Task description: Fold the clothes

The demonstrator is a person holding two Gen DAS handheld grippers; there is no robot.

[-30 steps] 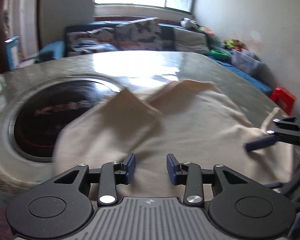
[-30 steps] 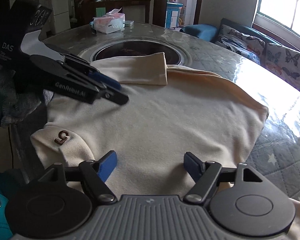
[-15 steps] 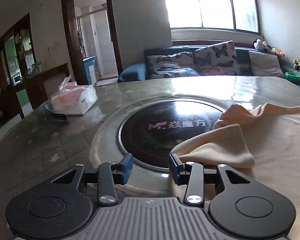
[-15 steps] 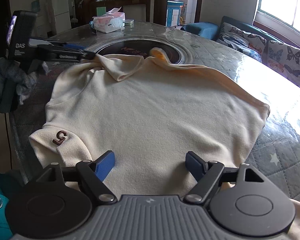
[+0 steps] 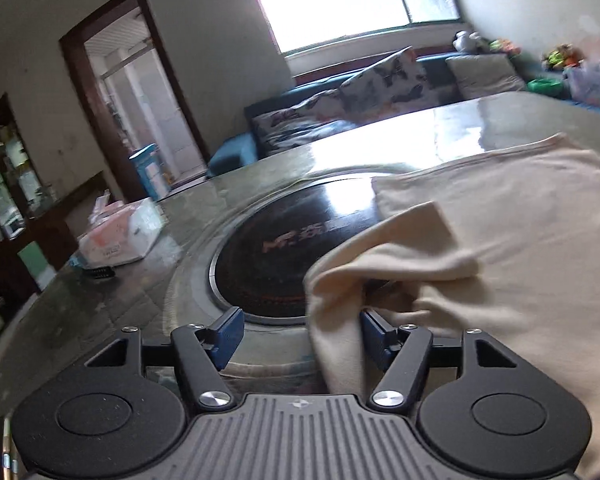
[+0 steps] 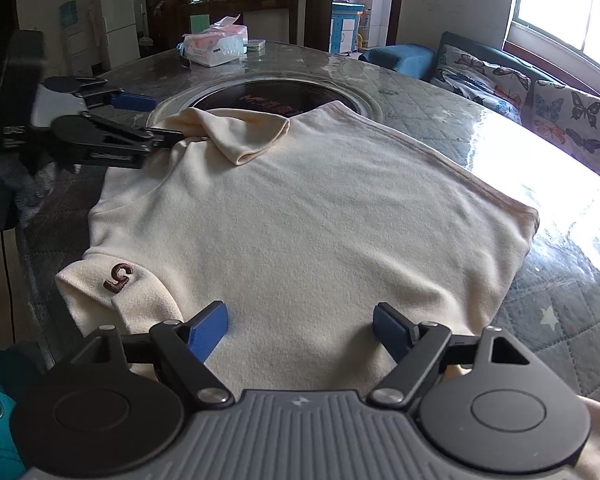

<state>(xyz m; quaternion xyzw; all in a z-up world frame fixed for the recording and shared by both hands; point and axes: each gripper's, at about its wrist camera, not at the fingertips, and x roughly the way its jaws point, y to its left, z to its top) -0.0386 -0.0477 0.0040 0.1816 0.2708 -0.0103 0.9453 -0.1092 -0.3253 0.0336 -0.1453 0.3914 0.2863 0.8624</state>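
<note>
A cream sweater [image 6: 308,216] lies spread on the round table, with a brown "5" patch [image 6: 118,277] on the near sleeve. Its far sleeve [image 6: 240,130] is folded in over the body. My left gripper [image 5: 300,334] is open at the sweater's far-left edge; a fold of cream cloth [image 5: 336,320] lies between its jaws, and its right finger [image 5: 374,334] touches the cloth. It also shows in the right wrist view [image 6: 140,120]. My right gripper [image 6: 300,326] is open and empty, low over the sweater's near edge.
A dark round hotplate [image 5: 284,248] is set in the table [image 6: 560,296] centre, partly under the sweater. A tissue pack [image 6: 216,46] lies at the table's far side. A sofa with cushions [image 6: 540,92] stands beyond the table.
My left gripper has opened wider and shifted onto the sweater's left edge. The far sleeve now lies folded over the body. My right gripper has stayed put.
</note>
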